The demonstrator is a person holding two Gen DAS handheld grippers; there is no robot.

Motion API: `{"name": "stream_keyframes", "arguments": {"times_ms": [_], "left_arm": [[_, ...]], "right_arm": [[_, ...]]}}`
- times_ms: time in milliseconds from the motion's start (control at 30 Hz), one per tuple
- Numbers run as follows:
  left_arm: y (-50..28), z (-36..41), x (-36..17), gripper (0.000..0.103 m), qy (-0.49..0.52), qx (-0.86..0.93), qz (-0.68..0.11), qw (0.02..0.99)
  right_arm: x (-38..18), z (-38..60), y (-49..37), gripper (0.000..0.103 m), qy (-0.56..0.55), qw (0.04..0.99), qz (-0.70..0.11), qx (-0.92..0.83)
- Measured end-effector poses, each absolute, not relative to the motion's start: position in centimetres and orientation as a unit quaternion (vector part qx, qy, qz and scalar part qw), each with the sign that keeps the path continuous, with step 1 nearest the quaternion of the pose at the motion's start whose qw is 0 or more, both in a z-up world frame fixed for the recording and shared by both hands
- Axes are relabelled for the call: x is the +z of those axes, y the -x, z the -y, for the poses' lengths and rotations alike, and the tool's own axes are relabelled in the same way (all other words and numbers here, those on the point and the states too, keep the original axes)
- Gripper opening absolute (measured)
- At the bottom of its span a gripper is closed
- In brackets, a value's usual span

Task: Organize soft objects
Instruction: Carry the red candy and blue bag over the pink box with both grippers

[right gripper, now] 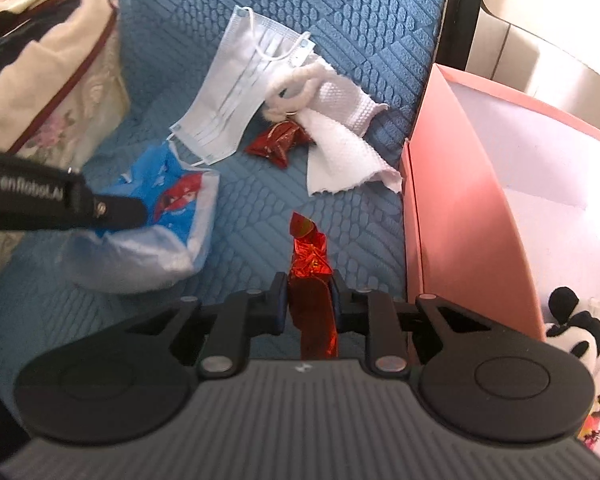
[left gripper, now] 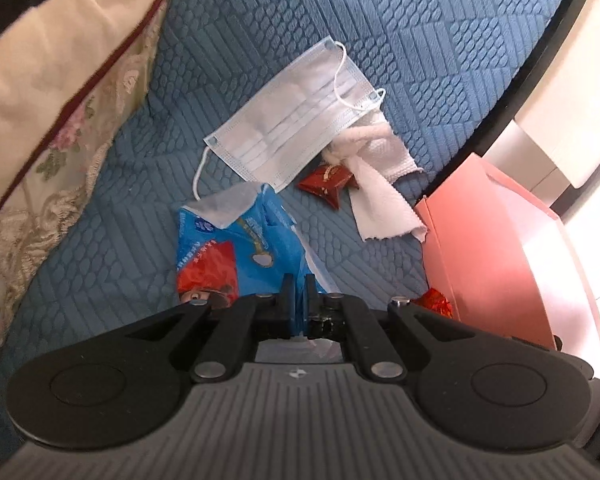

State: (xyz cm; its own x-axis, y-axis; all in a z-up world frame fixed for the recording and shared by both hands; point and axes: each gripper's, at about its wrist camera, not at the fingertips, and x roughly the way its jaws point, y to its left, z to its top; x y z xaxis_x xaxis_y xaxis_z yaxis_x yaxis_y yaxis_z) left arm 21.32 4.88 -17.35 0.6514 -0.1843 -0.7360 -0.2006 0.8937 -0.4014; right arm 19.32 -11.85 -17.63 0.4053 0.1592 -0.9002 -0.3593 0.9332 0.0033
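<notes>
Pinching blue tissue pack (left gripper: pixel 236 256), left gripper (left gripper: pixel 299 284) jaws pressed onto its edge, pack on blue cover (left gripper: pixel 420 40). Mask (left gripper: pixel 292 136), towel (left gripper: pixel 384 184), red wrapper (left gripper: pixel 328 184) beyond. Right gripper (right gripper: pixel 309 292) clamped on red foil (right gripper: pixel 310 264). Only right view shows panda plush (right gripper: pixel 580 332) inside pink box (right gripper: pixel 460 200); left view shows box's outside only.

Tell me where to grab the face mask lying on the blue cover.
Probably grip the face mask at its near short edge, coming in low from the front. That end lies free on the blue cover, while the far end overlaps the white cloth, so a pinch there might drag the cloth along.
</notes>
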Motion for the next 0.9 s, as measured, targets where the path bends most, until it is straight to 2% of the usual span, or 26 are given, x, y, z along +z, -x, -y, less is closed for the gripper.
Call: {"name": "stream_keyframes", "arguments": {"times_ms": [533,900], "left_arm": [[-14.9,-4.6,-15.4,0.004,0.245,-0.003,-0.396,0.885],[-12.6,-3.5,-13.9,0.004,0.213,-0.014,-0.383,0.899]], "right_arm": [[-14.4,13.0,-15.1,0.024,0.088,0.839,-0.510,0.167],[-13.0,14.4,-13.3,0.024,0.070,0.838,-0.515,0.163]]}}
